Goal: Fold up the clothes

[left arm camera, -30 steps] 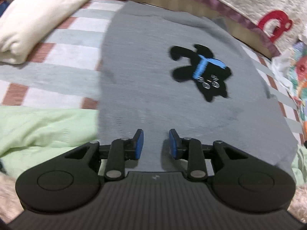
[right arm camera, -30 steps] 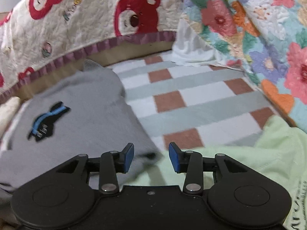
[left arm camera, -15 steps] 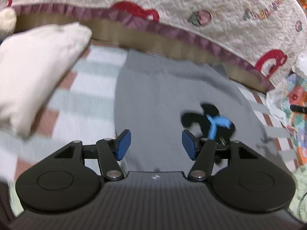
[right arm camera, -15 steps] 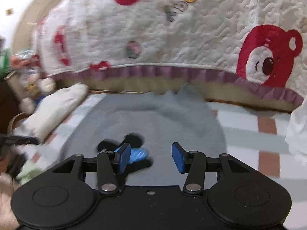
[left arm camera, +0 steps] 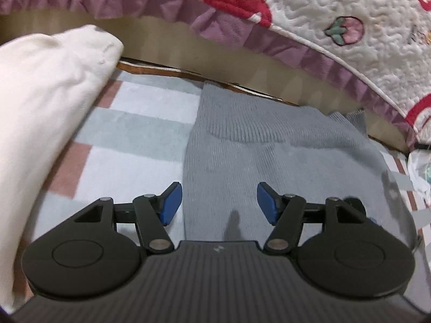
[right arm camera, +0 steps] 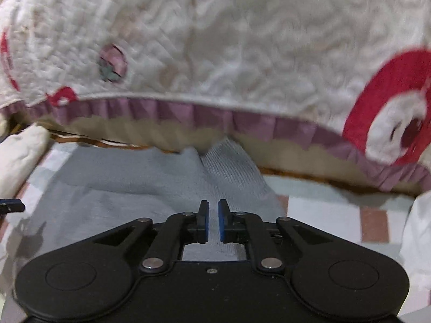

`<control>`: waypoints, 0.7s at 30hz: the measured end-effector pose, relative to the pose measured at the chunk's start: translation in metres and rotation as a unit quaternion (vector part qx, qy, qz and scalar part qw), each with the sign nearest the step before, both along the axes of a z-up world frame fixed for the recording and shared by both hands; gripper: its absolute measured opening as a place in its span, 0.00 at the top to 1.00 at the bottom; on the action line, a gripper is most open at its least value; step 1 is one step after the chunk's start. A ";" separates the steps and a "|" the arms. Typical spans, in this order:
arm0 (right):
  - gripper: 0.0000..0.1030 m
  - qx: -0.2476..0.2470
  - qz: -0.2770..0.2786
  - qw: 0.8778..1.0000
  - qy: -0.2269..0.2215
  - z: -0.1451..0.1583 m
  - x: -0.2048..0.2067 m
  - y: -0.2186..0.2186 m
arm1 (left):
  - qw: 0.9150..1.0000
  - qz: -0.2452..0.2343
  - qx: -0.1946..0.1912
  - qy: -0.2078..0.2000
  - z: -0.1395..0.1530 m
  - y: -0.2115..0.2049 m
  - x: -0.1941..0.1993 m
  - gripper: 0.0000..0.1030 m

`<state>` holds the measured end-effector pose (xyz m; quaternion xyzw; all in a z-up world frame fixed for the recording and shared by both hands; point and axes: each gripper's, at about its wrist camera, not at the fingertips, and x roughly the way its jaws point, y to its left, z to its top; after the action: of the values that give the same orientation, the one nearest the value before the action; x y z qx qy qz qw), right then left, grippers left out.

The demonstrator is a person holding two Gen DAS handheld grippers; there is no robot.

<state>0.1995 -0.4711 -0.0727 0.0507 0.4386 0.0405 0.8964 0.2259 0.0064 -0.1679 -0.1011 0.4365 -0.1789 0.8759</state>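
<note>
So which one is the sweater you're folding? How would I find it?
Look along the white quilted bedspread with red bears and its purple ruffle, then down to the checked blanket below. The grey knitted sweater lies flat there, its ribbed collar towards the ruffle. Unlike the puffy cream pillow beside it, it is flat, grey and ribbed.

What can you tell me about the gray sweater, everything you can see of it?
The gray sweater is a fine-ribbed knit, lying mostly flat on the checked blanket, with its ribbed collar band toward the quilt's purple frill. One ribbed end sticks up at its far right corner. Soft creases run across it. A black patch shows behind the left gripper, whose open jaws straddle its left edge. The right gripper has just been closing over its right side; grip unclear.
</note>
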 end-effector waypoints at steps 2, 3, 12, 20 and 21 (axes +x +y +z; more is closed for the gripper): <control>0.89 0.013 -0.009 1.000 0.012 -0.019 -0.001 0.000 | 1.000 -0.007 -0.005 -0.006 -0.004 0.000 0.017 0.41; 0.89 0.020 -0.007 1.000 0.018 -0.026 -0.004 0.002 | 1.000 -0.011 -0.003 -0.013 -0.006 0.000 0.025 0.40; 0.74 0.047 0.044 0.994 0.085 -0.052 -0.028 0.001 | 0.998 -0.069 0.011 0.003 -0.043 -0.033 0.090 0.37; 0.67 0.053 0.016 0.994 0.094 -0.042 -0.019 -0.021 | 0.999 -0.040 -0.022 -0.016 -0.049 -0.055 0.108 0.55; 0.67 0.055 0.011 0.994 0.093 -0.042 -0.020 -0.022 | 0.999 -0.041 -0.028 -0.008 -0.049 -0.058 0.107 0.76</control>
<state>0.1798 -0.4936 -0.1147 0.0990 0.5178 0.0696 0.8469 0.3330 -0.0512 -0.2169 -0.1065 0.4283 -0.2282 0.8678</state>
